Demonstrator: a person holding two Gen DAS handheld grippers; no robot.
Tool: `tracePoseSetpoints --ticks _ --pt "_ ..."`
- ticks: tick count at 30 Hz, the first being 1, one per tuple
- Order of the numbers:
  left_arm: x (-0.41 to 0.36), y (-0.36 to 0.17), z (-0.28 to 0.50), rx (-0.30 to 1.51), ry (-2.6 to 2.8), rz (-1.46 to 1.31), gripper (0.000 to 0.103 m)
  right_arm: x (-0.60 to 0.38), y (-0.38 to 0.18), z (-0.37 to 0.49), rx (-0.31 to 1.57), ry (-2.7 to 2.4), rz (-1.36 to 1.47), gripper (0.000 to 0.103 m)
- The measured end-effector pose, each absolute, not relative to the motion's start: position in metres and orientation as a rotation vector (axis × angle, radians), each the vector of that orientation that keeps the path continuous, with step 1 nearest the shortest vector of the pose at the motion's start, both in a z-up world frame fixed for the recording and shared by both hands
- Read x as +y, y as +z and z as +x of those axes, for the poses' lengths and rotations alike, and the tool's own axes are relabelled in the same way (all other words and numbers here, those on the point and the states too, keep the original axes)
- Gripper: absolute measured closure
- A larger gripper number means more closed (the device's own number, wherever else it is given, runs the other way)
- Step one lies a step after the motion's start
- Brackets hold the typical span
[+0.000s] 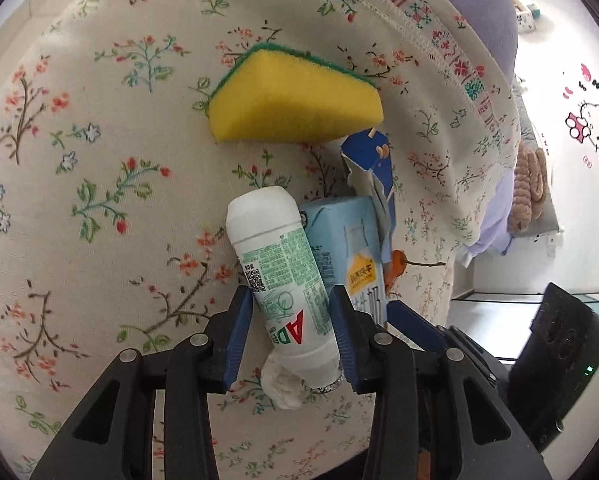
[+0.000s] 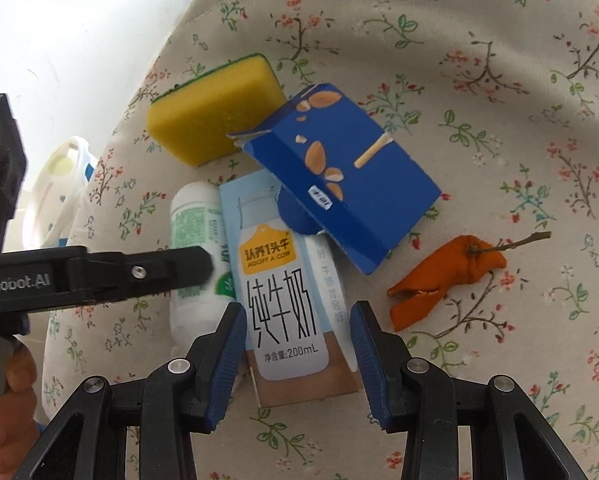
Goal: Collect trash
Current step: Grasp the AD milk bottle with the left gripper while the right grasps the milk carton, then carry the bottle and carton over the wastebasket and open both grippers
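- Tongs of the left gripper (image 1: 291, 320) straddled the white plastic bottle with green print (image 1: 283, 280), blue pads against its sides near the foil-rimmed mouth; I judged it clamped there, where a wad of white tissue (image 1: 281, 388) stuck out.
- Tongs of the right gripper (image 2: 297, 356) stood apart around the pale blue milk carton (image 2: 283, 300), with a gap showing on the right side, so no grip yet; that straddle suited a squeeze across the carton's narrow width.
- Bottle and carton lay side by side, touching, which was probably why both grippers worked so close, the left one's black finger crossing over the bottle in the right view.
- Resting on the carton's far end, a torn dark blue cardboard box with almond pictures (image 2: 339, 176) sat tilted; lifting the carton could tip it.
- Just beyond lay a yellow sponge with a green scouring back (image 2: 215, 116); an orange peel with a twig stem (image 2: 447, 276) lay apart.
- All sat on the floral tablecloth (image 2: 499, 80).
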State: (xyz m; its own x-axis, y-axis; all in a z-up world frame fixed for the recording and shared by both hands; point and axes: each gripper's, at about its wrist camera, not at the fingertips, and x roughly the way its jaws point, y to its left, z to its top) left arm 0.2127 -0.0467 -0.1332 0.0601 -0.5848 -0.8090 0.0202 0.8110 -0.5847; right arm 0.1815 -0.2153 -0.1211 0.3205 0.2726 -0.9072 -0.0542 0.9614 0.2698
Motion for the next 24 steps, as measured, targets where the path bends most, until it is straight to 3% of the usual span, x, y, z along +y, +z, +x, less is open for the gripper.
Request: tracePoseSetpoints --ticks 7,11,13,16,17,24 --pt "-0.047 -0.106 0.210 1.374 -0.486 -0.391 0.064 -0.210 -0.121 0.182 1.216 0.240 0.201 0.053" --pt "-0.037 -0.088 0.208 1.335 -0.460 -0.308 0.064 -0.204 -0.121 0.183 1.201 0.245 0.182 0.036" --pt "-0.028 -0.083 0.209 1.321 -0.444 -0.302 0.064 -0.198 -0.124 0.184 1.198 0.246 0.146 0.035" --pt "-0.016 -0.080 0.208 1.303 -0.398 -0.251 0.064 -0.189 -0.136 0.190 1.205 0.211 0.106 0.035" --pt "-0.014 -0.081 0.208 1.304 -0.384 -0.237 0.064 -0.187 -0.140 0.192 1.207 0.201 0.098 0.046" --pt "0.002 -0.074 0.202 1.279 -0.395 -0.250 0.065 -0.190 -0.111 0.185 1.116 0.242 0.223 0.048"
